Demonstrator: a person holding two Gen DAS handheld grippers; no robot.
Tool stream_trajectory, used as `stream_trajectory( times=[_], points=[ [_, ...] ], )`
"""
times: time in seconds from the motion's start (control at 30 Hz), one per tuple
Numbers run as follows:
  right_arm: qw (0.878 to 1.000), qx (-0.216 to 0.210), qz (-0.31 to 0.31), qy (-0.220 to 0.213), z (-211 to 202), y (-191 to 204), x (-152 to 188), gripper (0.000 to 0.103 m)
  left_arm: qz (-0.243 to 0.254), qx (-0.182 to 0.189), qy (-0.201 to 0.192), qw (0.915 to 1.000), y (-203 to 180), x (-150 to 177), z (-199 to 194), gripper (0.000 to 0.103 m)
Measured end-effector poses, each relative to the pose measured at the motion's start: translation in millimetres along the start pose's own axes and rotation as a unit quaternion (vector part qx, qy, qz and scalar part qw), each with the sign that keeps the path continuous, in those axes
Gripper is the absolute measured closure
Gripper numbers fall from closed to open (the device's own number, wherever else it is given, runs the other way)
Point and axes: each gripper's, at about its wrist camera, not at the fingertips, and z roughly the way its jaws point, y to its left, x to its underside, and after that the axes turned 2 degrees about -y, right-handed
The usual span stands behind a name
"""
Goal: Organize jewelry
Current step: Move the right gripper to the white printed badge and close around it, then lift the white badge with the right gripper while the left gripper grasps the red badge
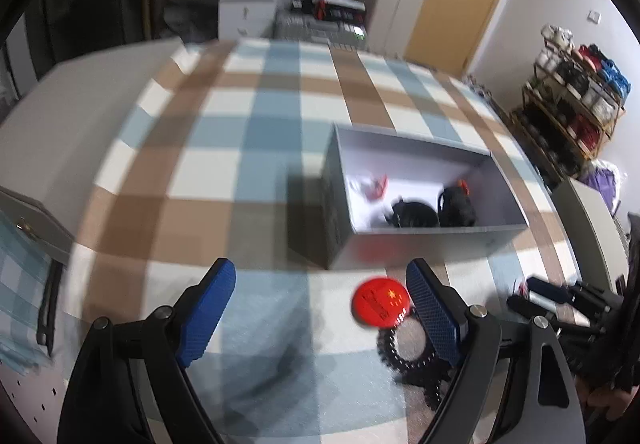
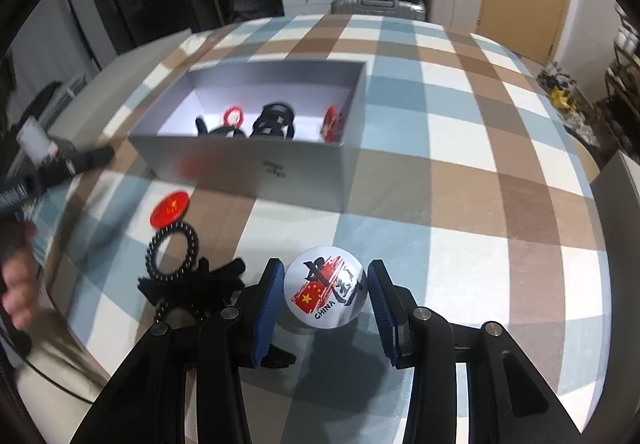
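Round white pin badge printed with a red flag and "CHINA" sits clamped between the right gripper's blue pads, just above the checked blue-brown-white tablecloth. Left gripper hangs wide open, nothing held; a round red badge lies just inside its right finger, touching a black beaded ring-shaped hair clip. Open grey cardboard box beyond holds black and red pieces.

Loads of bare checked worktop is left right of the box. Near its front wall, the way is blocked by a red badge and black ring.
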Motion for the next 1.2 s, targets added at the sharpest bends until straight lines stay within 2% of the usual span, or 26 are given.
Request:
stream_trajectory(
  times=[0.13,0.3,0.63,0.73,0.8,0.97,1.2],
  points=[
    [1.000,-0.019,0.014,-0.019,-10,-6,-4,0.061,0.006,0.026,0.043,0.9987,-8,6,18,0.019],
    [0.999,-0.037,0.021,-0.031,-17,-8,-7,0.061,0.024,0.011,0.089,0.9957,-19,12,40,0.019],
    [0.996,-0.071,0.014,-0.051,-30,-6,-9,0.061,0.014,0.041,0.088,0.9952,-23,7,44,0.021],
    [0.996,-0.075,0.010,-0.055,-32,-4,-8,0.061,0.029,0.024,0.084,0.9957,-28,7,44,0.031],
    [0.995,-0.078,0.009,-0.056,-33,-4,-8,0.061,0.046,0.006,0.082,0.9956,-32,10,44,0.041],
    [0.995,-0.077,0.007,-0.057,-34,-2,-8,0.061,0.068,-0.001,0.081,0.9944,-36,12,44,0.065],
    [0.996,-0.074,0.009,-0.057,-33,-2,-8,0.061,0.080,-0.003,0.080,0.9936,-36,12,44,0.066]
  ],
)
